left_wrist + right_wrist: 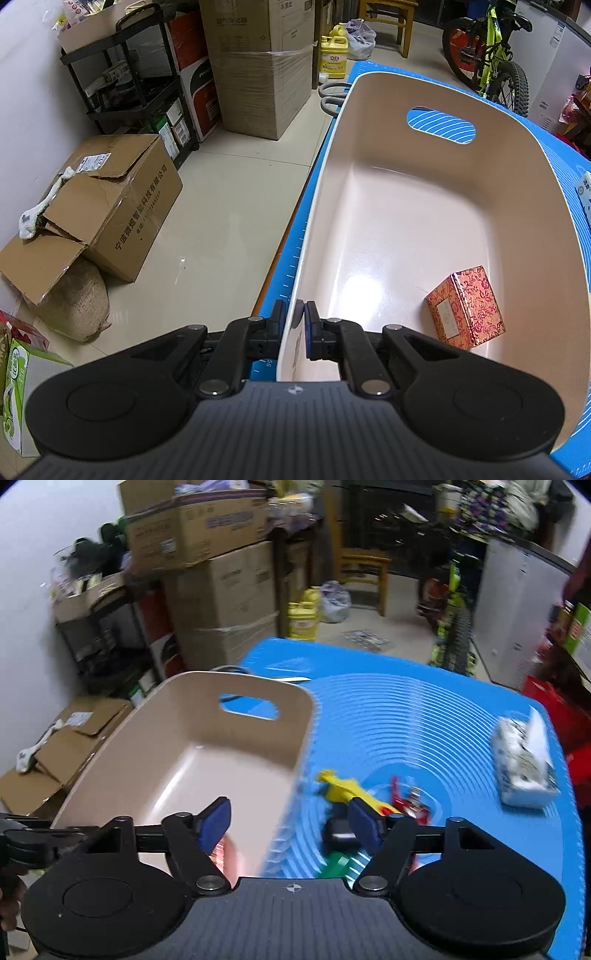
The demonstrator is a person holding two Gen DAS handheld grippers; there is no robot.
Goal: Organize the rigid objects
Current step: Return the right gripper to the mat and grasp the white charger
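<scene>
A beige plastic bin (pixel 535 206) with a cut-out handle stands on the blue ribbed mat (pixel 299 236). My left gripper (pixel 295 319) is shut on the bin's near-left rim, one pad inside and one outside. A red patterned box (pixel 465 306) lies on the bin's floor at the near right. In the right wrist view, my right gripper (pixel 291 823) hovers open over the bin's (pixel 258 686) right wall with nothing between its pads. Just beyond it on the mat (pixel 424 709) lie a yellow toy (pixel 343 786), a red item (pixel 413 805), a black object (pixel 340 834) and something green (pixel 336 864), all blurred.
A white printed pack (pixel 524 760) lies at the mat's right edge. Grey scissor handles (pixel 332 96) stick out behind the bin. Cardboard boxes (pixel 122 214), a black shelf cart (pixel 122 85), a yellow jug (pixel 334 55) and a bicycle (pixel 491 55) stand on the floor around the table.
</scene>
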